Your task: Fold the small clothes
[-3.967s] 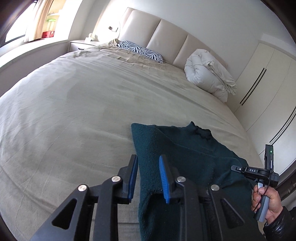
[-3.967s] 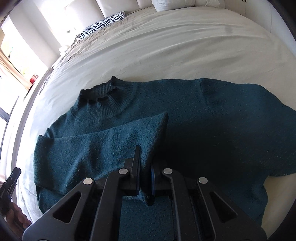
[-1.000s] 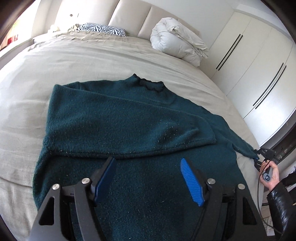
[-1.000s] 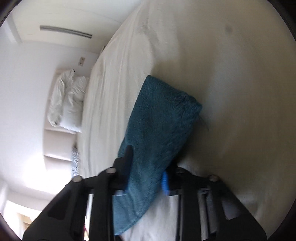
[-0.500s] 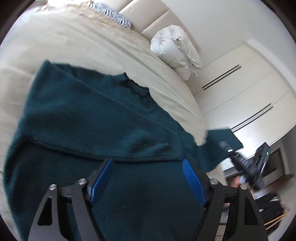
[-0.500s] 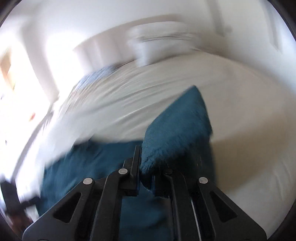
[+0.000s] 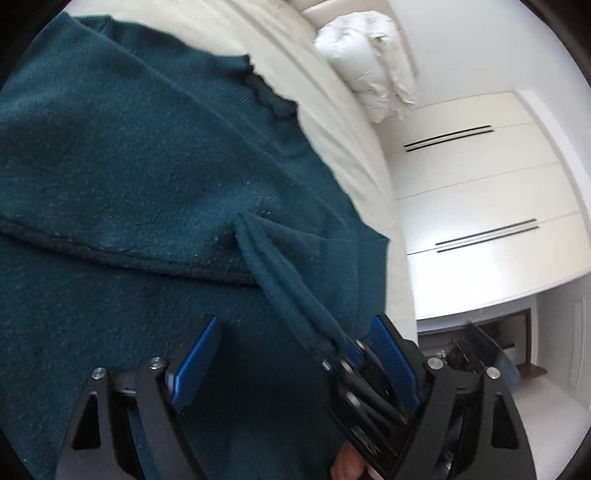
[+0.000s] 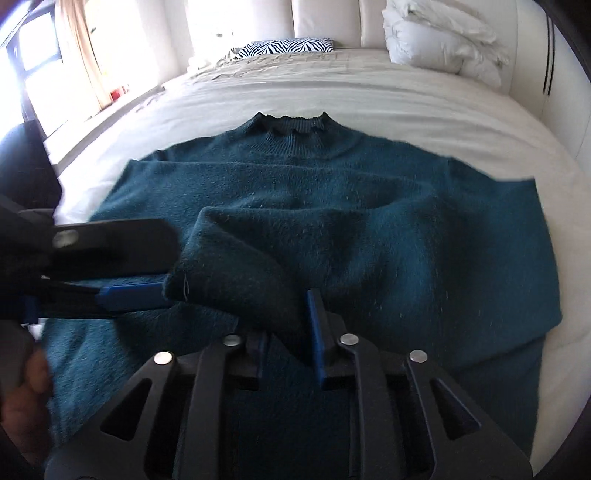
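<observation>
I pinch the sleeve cuff [image 8: 236, 273] in right gripper [image 8: 286, 347] (jaws just easing); sweater [image 8: 406, 229] body lies ahead, left gripper [image 7: 295, 365] gaping empty beside.

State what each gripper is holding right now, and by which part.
The right gripper has the teal sweater's sleeve between its fingers at the cuff end; its jaws have just been opening. The left gripper stands open over the sweater, holding nothing.

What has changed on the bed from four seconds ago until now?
The right tongs carried the second sleeve in from the bed's edge across the sweater; their jaws have just been opening, the cuff between them. The left tongs opened wider, holding nothing. The first sleeve, the white duvet and the zebra pillow stayed in place.
</observation>
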A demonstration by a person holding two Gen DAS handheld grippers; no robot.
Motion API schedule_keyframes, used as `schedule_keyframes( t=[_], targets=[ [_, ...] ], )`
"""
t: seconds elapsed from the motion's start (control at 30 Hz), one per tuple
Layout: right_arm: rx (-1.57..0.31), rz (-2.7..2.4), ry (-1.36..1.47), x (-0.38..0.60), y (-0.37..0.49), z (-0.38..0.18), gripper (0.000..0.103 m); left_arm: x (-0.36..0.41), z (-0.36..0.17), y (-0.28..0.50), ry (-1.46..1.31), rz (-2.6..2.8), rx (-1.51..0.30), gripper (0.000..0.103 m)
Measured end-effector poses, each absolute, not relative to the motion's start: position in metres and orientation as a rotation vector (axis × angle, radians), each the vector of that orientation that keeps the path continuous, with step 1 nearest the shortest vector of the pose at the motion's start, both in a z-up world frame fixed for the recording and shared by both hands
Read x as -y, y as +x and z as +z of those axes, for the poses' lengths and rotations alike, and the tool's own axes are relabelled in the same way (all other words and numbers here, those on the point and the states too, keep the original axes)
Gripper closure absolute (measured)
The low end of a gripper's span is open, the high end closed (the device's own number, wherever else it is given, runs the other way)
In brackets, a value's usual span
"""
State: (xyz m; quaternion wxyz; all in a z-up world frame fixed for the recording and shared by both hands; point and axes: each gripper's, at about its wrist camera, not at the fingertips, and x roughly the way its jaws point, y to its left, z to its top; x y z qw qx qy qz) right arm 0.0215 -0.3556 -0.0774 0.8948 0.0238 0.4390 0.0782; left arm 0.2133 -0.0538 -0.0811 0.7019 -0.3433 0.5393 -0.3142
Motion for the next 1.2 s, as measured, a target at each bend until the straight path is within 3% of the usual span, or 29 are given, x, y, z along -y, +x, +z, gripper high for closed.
schedule_keyframes(
  t=[0.13, 0.2, 0.27, 0.37, 0.43, 0.5, 0.53, 0.7, 0.87, 1.07, 1.2],
  targets=[
    [-0.912, 0.186, 0.128, 0.378, 0.018, -0.071, 0.079, 0.066, -0.075, 0.217, -0.750, -0.729, -1.192, 0.019],
    [-0.911, 0.200, 0.200, 0.394, 0.007, -0.068, 0.078, 0.077, -0.074, 0.222, -0.716, -0.746, -1.195, 0.024],
    [-0.907, 0.197, 0.281, 0.411, -0.001, -0.065, 0.078, 0.090, -0.074, 0.225, -0.666, -0.751, -1.228, 0.053],
    [-0.888, 0.191, 0.384, 0.437, -0.009, -0.062, 0.078, 0.105, -0.067, 0.224, -0.563, -0.758, -1.235, 0.086],
    [-0.884, 0.184, 0.443, 0.453, -0.014, -0.062, 0.073, 0.103, -0.056, 0.225, -0.532, -0.756, -1.207, 0.093],
    [-0.885, 0.162, 0.511, 0.471, -0.019, -0.067, 0.049, 0.091, -0.041, 0.229, -0.533, -0.748, -1.156, 0.094],
    [-0.879, 0.136, 0.553, 0.483, -0.023, -0.071, 0.046, 0.084, -0.033, 0.230, -0.530, -0.743, -1.131, 0.094],
    [-0.881, 0.103, 0.691, 0.515, -0.033, -0.090, 0.046, 0.035, -0.004, 0.242, -0.529, -0.681, -1.031, 0.095],
    [-0.874, 0.094, 0.692, 0.521, -0.038, -0.095, 0.046, -0.015, -0.009, 0.253, -0.580, -0.612, -1.010, 0.095],
    [-0.876, 0.080, 0.686, 0.523, -0.034, -0.096, 0.047, -0.040, -0.022, 0.252, -0.627, -0.588, -0.974, 0.095],
    [-0.877, 0.073, 0.693, 0.523, -0.032, -0.096, 0.046, -0.040, -0.002, 0.244, -0.540, -0.622, -0.899, 0.095]
  ],
)
